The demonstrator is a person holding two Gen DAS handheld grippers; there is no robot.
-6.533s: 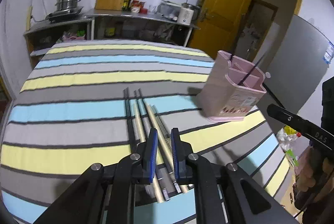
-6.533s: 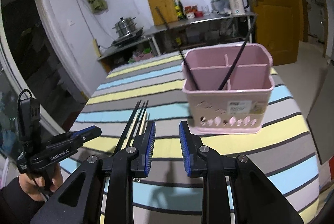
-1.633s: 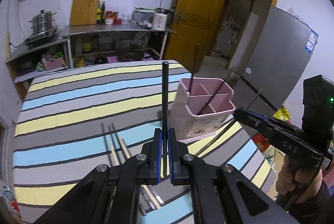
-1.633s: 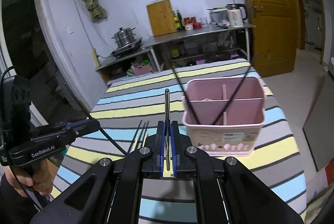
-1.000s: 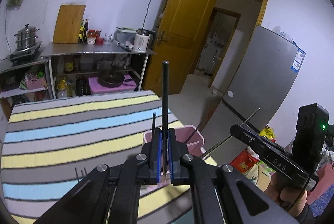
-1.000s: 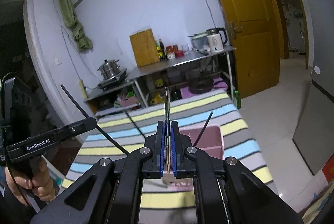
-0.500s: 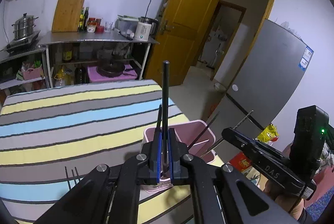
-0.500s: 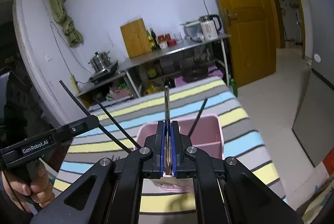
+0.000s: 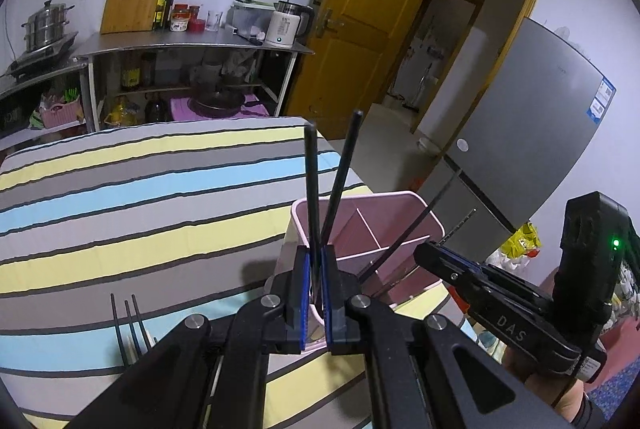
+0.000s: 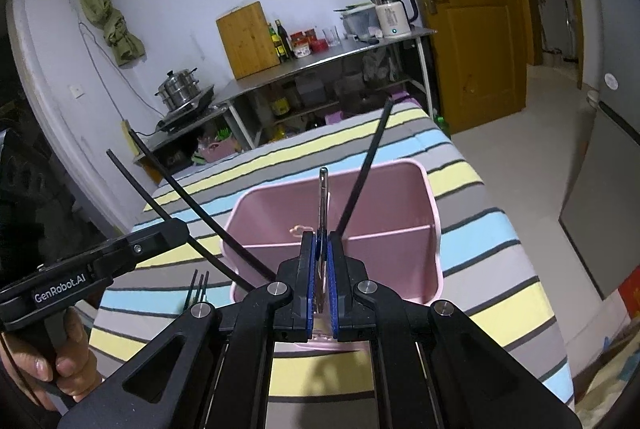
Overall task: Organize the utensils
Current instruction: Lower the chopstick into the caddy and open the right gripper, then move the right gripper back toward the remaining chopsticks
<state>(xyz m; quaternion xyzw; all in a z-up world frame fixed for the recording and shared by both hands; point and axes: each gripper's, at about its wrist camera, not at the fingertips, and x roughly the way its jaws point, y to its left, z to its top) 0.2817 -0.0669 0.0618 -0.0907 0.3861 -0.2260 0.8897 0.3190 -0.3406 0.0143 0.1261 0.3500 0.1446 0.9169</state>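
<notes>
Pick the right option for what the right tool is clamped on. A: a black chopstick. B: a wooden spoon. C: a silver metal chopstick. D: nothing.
C: the right tool is shut on a silver metal chopstick that stands up over the pink holder.

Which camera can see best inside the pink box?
The right wrist view: it looks down into the pink box, showing its dividers and a black chopstick. The left wrist view shows the box from lower, partly behind the left gripper.
</notes>
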